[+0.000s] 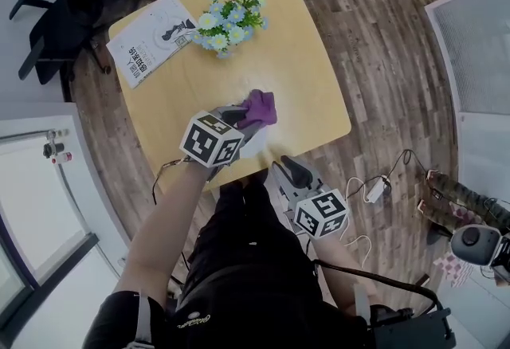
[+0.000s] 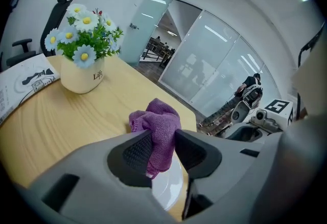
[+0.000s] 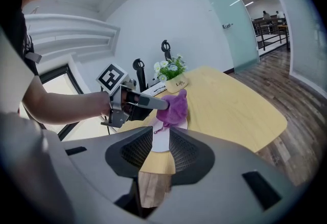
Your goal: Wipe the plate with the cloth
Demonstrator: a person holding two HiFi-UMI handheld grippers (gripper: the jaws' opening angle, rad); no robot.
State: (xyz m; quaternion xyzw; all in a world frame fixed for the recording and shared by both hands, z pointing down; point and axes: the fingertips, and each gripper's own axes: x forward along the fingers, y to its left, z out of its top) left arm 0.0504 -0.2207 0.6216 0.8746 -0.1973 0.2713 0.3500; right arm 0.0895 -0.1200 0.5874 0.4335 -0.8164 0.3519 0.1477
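Cloth clenched in left hand-held gripper over plate, right hand-held gripper parted, empty

An office: swivel chairs by a table, glass partition walls beyond.

The left gripper pinches a purple cloth between its jaws. A white plate lies just beneath them.

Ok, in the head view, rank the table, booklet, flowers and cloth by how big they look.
1. table, by far the largest
2. booklet
3. flowers, only a little smaller than the booklet; they stand up nearer the camera, so that gap is unsure
4. cloth, the smallest
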